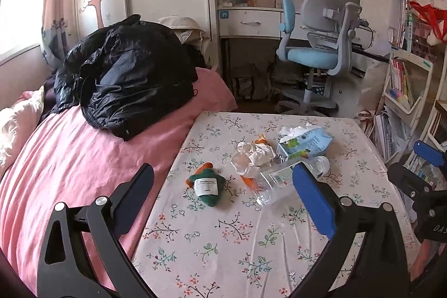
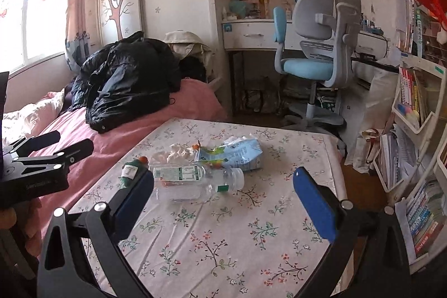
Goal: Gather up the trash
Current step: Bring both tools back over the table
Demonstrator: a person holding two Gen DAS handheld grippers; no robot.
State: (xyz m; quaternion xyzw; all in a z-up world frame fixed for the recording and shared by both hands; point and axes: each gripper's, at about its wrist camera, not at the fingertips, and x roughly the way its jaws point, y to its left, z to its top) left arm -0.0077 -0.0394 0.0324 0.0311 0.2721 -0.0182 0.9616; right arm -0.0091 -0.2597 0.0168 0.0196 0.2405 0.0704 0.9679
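Trash lies in a loose heap on a table with a floral cloth point(image 1: 223, 242) point(image 2: 237, 242). It holds a clear plastic bottle point(image 1: 279, 180) point(image 2: 192, 180) on its side, a crushed blue carton point(image 1: 304, 143) point(image 2: 237, 152), crumpled white paper point(image 1: 259, 151) point(image 2: 178, 150) and a green packet with a white label point(image 1: 208, 186) point(image 2: 131, 169). My left gripper point(image 1: 223, 168) point(image 2: 67, 143) is open wide short of the packet, holding nothing. My right gripper point(image 2: 223, 173) point(image 1: 416, 164) is open too, empty, its jaws framing the bottle from the near side.
A bed with a pink cover point(image 1: 69, 158) and a black jacket point(image 1: 125, 74) borders the table's left side. Beyond the far edge stand a blue and grey desk chair point(image 1: 315, 46) and a white desk point(image 1: 248, 23). Bookshelves point(image 1: 405, 80) line the right.
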